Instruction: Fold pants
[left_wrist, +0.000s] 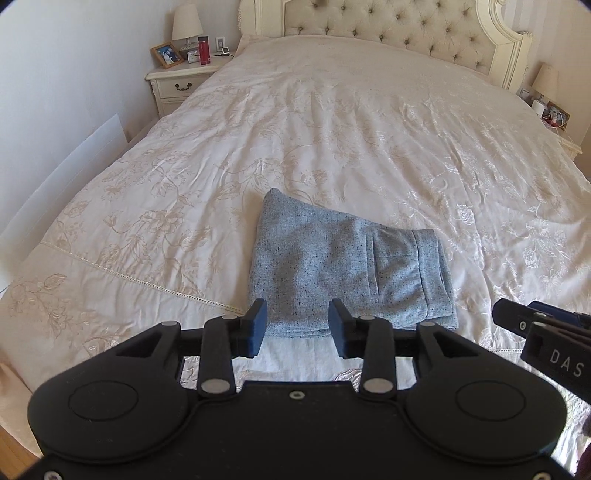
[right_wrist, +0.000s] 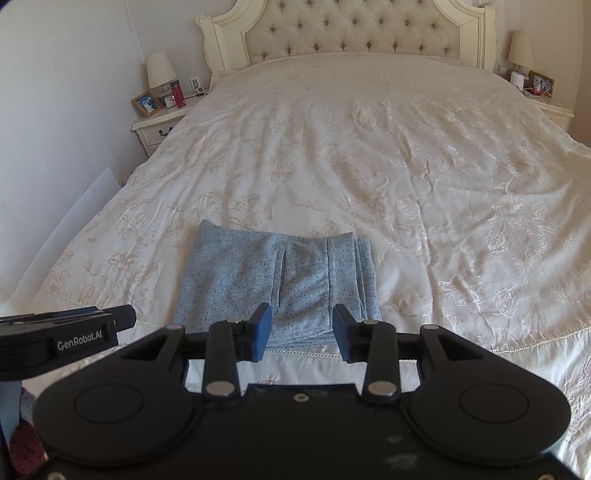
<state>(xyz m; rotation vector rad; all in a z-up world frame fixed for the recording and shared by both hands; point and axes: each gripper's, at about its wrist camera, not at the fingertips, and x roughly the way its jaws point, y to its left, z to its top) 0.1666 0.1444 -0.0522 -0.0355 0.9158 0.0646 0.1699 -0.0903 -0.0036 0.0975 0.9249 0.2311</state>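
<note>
A bedroom is shown, with a wide bed (left_wrist: 332, 122) under a cream floral-embroidered bedspread. The grey speckled woven pants (left_wrist: 343, 273) lie near the foot edge, folded into a compact rectangle with 1 pocket uppermost. The left tool (left_wrist: 297, 326) and right tool (right_wrist: 302, 332) are released, with nothing between the jaws, clear of the cloth. The fold is judged complete; both tools should be drawn away without the stacked edges being snagged.
</note>
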